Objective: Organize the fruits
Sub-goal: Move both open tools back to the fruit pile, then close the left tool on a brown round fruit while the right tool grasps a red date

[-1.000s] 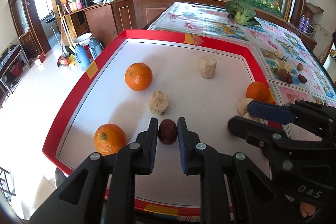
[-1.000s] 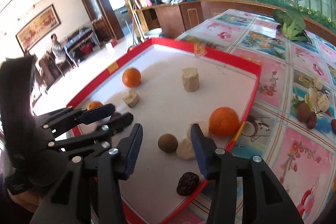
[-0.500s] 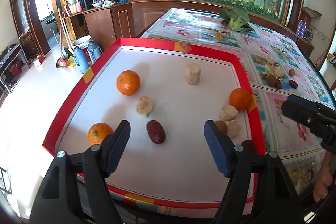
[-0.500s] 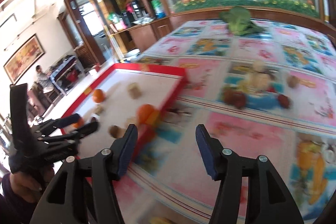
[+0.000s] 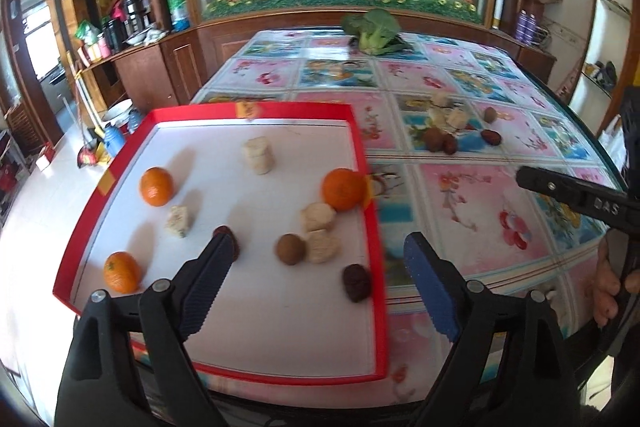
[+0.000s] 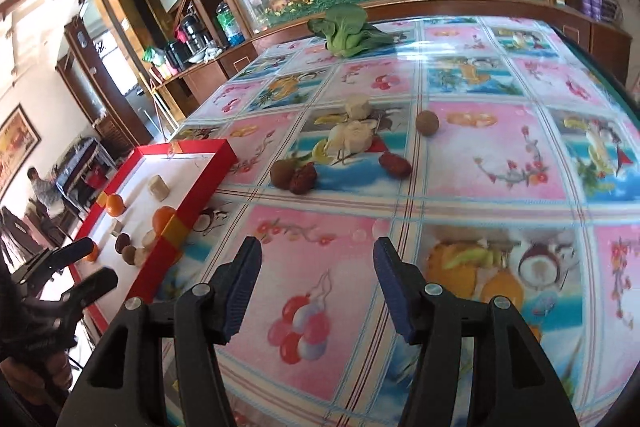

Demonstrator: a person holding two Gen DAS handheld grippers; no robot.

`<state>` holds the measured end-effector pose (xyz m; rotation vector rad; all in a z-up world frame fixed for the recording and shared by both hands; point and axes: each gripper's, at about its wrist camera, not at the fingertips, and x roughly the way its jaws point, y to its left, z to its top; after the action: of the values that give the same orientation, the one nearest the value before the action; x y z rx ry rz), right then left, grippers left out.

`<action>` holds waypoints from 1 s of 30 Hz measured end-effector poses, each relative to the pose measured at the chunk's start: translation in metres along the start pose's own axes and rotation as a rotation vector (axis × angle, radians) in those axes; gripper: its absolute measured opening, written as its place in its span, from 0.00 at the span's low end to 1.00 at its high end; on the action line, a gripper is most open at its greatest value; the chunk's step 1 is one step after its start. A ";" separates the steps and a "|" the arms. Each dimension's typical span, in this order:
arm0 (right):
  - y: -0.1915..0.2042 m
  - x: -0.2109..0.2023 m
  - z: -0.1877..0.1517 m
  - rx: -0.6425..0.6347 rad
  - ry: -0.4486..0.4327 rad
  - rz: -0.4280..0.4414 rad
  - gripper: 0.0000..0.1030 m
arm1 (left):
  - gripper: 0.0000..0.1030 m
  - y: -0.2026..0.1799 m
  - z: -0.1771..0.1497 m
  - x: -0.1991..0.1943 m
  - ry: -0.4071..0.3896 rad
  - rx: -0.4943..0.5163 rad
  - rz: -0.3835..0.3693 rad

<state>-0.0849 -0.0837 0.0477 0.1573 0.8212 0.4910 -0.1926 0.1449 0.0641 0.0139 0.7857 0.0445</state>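
Worktop (image 6: 472,187): loose fruits (image 6: 296,175) lie ahead and slightly left of the right tool (image 6: 318,291), released, nothing between its jaws; nearer than the left tool (image 5: 316,283), just opened, empty above the tray (image 5: 362,163); date (image 5: 356,281) lies there.

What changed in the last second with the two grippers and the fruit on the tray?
The left gripper let go of the dark red date it had pinched; its jaws have just been opening, nothing pressed between them. It also drew back. The right gripper, open and empty, swung off the red tray to the bare tablecloth, facing the loose pieces there. The oranges and other tray pieces stayed put.
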 end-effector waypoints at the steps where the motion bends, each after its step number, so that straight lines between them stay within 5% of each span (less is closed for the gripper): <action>1: 0.001 0.002 0.002 -0.008 0.004 -0.003 0.56 | 0.85 -0.006 0.001 0.001 0.004 0.014 -0.017; 8: 0.016 0.036 0.024 -0.108 0.039 -0.032 0.54 | 0.85 -0.037 0.007 0.006 0.024 0.095 -0.080; 19: 0.016 0.079 0.042 -0.096 0.094 -0.051 0.29 | 0.85 -0.035 0.013 0.009 0.019 0.100 -0.083; 30: 0.021 0.088 0.044 -0.105 0.112 -0.077 0.26 | 0.85 -0.047 0.020 0.011 0.008 0.136 -0.103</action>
<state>-0.0096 -0.0214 0.0255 0.0009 0.9051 0.4719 -0.1688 0.0989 0.0693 0.1019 0.7952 -0.1068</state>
